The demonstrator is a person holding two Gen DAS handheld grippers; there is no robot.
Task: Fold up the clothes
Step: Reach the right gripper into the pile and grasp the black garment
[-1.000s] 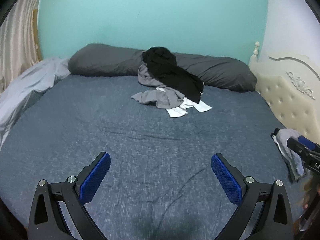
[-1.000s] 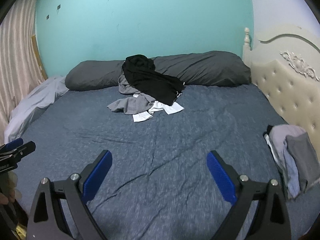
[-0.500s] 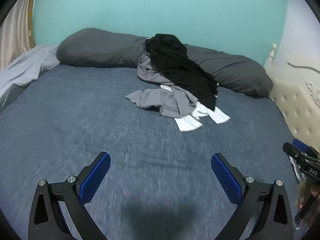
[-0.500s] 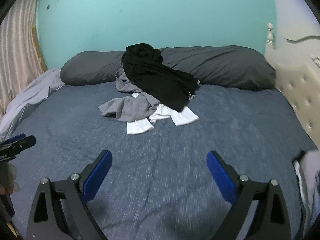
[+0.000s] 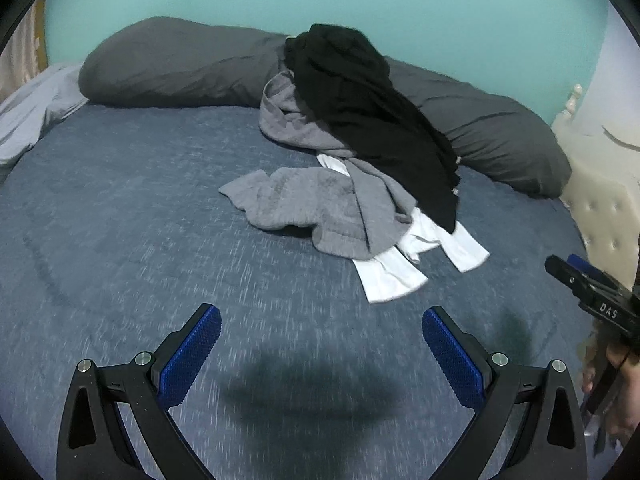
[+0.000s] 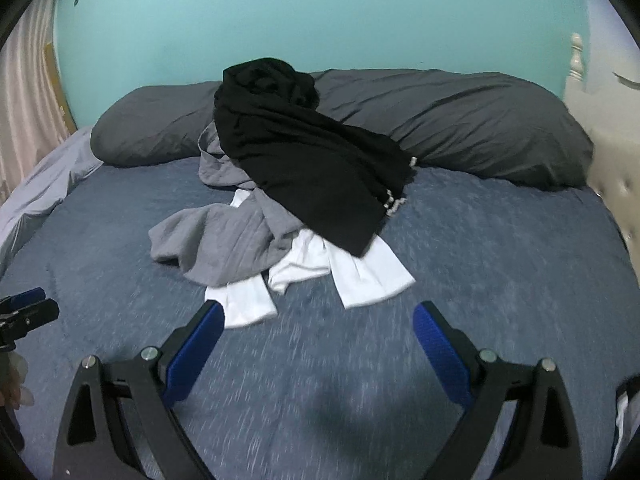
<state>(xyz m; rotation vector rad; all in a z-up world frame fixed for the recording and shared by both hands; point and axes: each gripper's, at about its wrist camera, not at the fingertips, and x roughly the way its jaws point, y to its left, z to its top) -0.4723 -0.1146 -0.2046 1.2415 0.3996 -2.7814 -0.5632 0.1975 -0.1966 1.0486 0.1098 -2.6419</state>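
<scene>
A heap of unfolded clothes lies mid-bed against the pillows: a black garment [image 5: 372, 120] [image 6: 304, 160] on top, a grey garment [image 5: 316, 204] [image 6: 224, 240] spilling to the left, a white garment [image 5: 404, 264] [image 6: 320, 276] poking out in front. My left gripper [image 5: 320, 344] hovers open over bare bedsheet, short of the heap. Just in front of the white garment, my right gripper [image 6: 318, 340] stands open and empty, its left fingertip [image 6: 208, 320] near the white cloth's edge. The right gripper's tip also shows at the right edge of the left wrist view [image 5: 584, 288].
A blue-grey bedsheet [image 5: 120, 240] [image 6: 500, 248] covers the bed. Long dark grey pillows [image 5: 172, 64] [image 6: 460, 120] lie along the teal wall. A cream tufted headboard [image 5: 604, 216] stands at the right, a pale grey blanket [image 6: 36, 200] at the left.
Both grippers have moved forward across the bed toward the clothes heap, which now looks much larger and closer. Both stay open. The folded stack at the right has left the view.
</scene>
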